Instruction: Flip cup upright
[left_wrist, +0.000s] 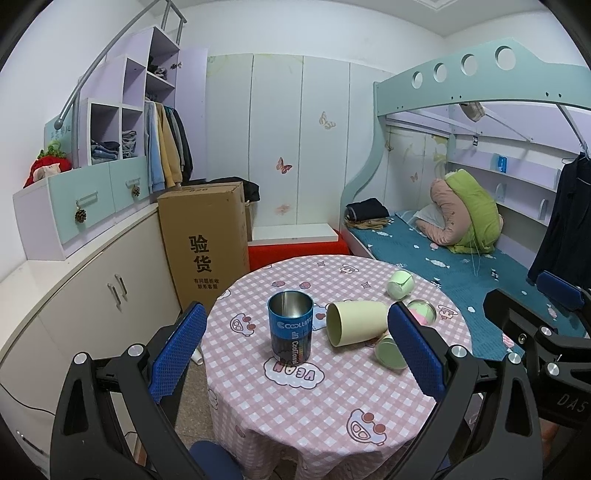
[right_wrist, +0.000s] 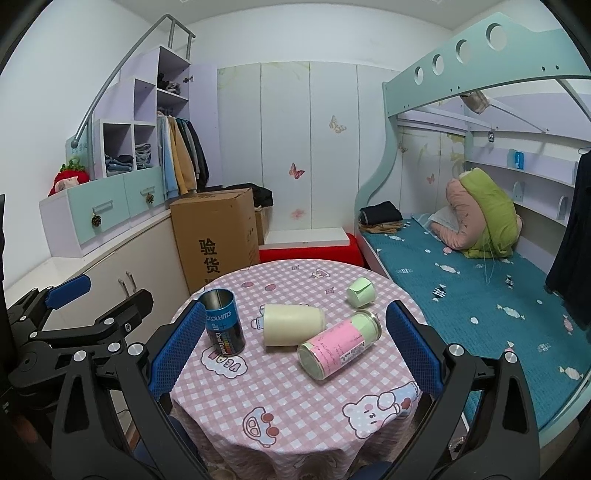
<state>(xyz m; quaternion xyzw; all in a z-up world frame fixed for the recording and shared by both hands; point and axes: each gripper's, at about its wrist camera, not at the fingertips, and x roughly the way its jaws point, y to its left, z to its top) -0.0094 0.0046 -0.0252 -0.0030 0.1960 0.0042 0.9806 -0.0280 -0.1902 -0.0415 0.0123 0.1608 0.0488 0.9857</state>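
A cream cup lies on its side near the middle of the round table, mouth toward the left in the left wrist view; it also shows in the right wrist view. A blue tin stands upright left of it. A pink-and-green labelled tin lies on its side to the right, partly hidden in the left wrist view. A small green cup lies tipped further back. My left gripper and right gripper are both open and empty, short of the cups.
The table has a pink checked cloth. A tall cardboard box stands behind it at the left, a cabinet further left, and a bunk bed at the right. The right gripper shows in the left wrist view.
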